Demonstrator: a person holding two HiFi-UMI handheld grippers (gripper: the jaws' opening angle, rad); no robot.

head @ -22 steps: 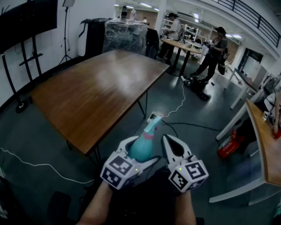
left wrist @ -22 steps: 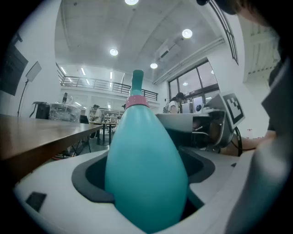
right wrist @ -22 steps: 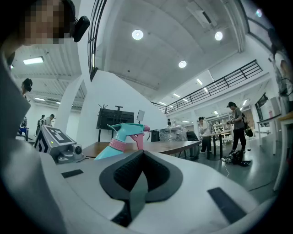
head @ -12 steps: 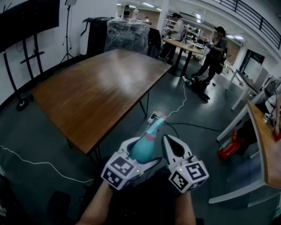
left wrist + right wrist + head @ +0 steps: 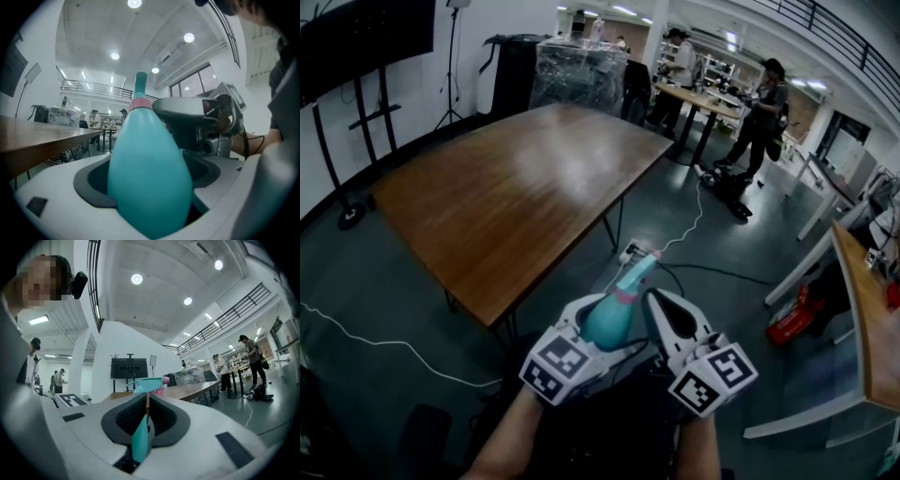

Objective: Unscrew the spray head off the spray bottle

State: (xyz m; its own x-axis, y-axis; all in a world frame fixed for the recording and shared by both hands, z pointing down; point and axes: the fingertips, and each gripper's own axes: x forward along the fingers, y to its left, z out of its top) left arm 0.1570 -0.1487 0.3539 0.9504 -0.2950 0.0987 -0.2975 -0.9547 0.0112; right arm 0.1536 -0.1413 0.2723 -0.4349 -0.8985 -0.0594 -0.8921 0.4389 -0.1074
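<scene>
Spray bottle point(image 5: 607, 319), teal and opaque so nothing of its contents shows, is held in the air above the floor point(image 5: 384, 281), just off the near corner of the wooden table point(image 5: 516, 197). Its spray head point(image 5: 642, 267) is on, past a pink collar point(image 5: 624, 293), and points away from the person. Since the earlier frames the holds look unchanged. The spray head now leans a little further right, and both grippers sit slightly lower in the head view.

The left gripper point(image 5: 149, 185) is clamped on the bottle's fat body, one jaw on each side. The right gripper point(image 5: 146, 404) sits just beside it, jaws together. A thin teal sliver shows in their seam, and I cannot tell what it is.
</scene>
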